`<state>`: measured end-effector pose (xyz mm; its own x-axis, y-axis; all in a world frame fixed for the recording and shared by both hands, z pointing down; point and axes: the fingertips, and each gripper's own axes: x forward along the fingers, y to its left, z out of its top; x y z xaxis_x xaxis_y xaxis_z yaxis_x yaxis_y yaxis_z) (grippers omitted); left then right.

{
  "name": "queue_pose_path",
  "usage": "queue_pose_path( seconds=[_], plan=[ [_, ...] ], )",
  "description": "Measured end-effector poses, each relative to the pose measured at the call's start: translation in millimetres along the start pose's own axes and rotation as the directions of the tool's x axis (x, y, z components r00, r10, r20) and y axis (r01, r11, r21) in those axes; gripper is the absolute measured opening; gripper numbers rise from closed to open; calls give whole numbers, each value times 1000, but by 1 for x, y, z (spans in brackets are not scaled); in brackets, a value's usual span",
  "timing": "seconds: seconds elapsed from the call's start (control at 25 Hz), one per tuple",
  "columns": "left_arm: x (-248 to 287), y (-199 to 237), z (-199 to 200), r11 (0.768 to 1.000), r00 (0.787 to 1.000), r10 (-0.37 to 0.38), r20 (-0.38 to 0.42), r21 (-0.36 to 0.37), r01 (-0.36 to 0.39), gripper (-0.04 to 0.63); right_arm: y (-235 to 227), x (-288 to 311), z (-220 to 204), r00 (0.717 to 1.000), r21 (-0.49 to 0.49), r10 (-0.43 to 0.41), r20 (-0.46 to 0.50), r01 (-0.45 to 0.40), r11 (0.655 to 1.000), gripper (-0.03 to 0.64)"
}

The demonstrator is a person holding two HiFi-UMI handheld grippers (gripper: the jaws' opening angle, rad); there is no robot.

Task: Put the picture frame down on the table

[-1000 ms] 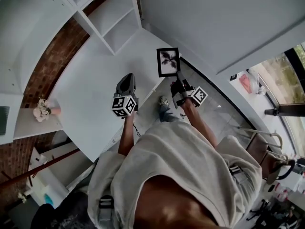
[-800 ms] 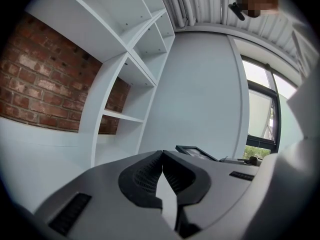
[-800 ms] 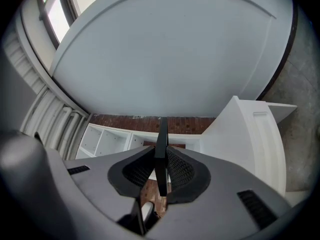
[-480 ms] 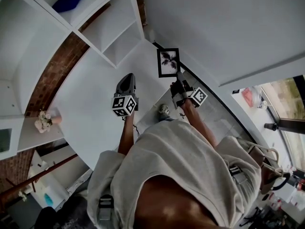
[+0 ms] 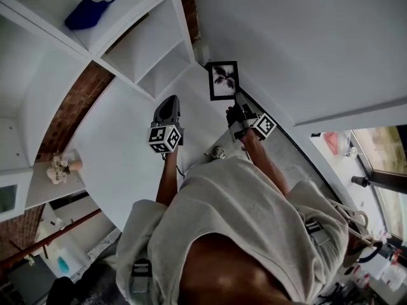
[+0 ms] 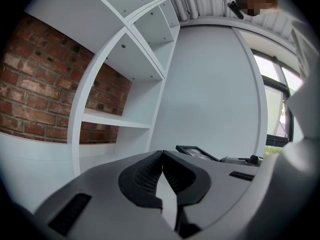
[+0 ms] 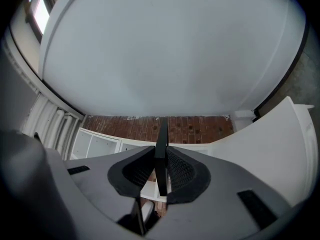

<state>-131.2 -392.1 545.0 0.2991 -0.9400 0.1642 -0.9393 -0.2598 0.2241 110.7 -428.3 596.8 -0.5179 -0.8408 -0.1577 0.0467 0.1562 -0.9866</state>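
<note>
A black picture frame (image 5: 223,80) with a dark flower print is held up over the far right corner of the white table (image 5: 127,132). My right gripper (image 5: 236,104) is shut on its lower edge. In the right gripper view the frame (image 7: 161,149) shows edge-on, clamped between the two pads. My left gripper (image 5: 168,108) hovers over the table to the left of the frame, its jaws shut on nothing. In the left gripper view the frame (image 6: 197,153) peeks just above the left gripper (image 6: 162,159).
A white shelf unit (image 5: 137,40) stands along the table's far side, with a blue object (image 5: 86,14) on an upper shelf. A brick wall (image 5: 73,100) runs behind it. A small vase of flowers (image 5: 62,165) sits on a low shelf at the left.
The right gripper has carried the frame a little further up and towards the table's far corner. The head view has tilted, showing more of the shelves. The left gripper has barely moved.
</note>
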Motion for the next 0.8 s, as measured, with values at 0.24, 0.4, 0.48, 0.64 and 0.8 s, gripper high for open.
queue_pose_path(
  seconds=[0.24, 0.4, 0.48, 0.64, 0.8],
  plan=[
    [2, 3, -4, 1000, 1000, 4, -18, 1, -4, 17, -4, 2, 0, 1000, 18, -6, 5, 6, 1000, 86],
    [-5, 10, -10, 1000, 999, 0, -34, 1, 0, 17, -13, -3, -10, 999, 20, -31, 7, 31, 999, 86],
    [-9, 14, -15, 1000, 999, -6, -46, -2, 6, 17, -18, -9, -15, 999, 14, -52, 7, 52, 999, 86],
    [-14, 27, -21, 1000, 998, -27, -58, -4, 26, 17, -21, -11, -27, 998, -9, -69, 9, 69, 998, 87],
    [-19, 35, -27, 999, 997, -41, -72, -15, 40, 17, -21, -18, -38, 996, -11, -83, 21, 84, 996, 86]
  ],
)
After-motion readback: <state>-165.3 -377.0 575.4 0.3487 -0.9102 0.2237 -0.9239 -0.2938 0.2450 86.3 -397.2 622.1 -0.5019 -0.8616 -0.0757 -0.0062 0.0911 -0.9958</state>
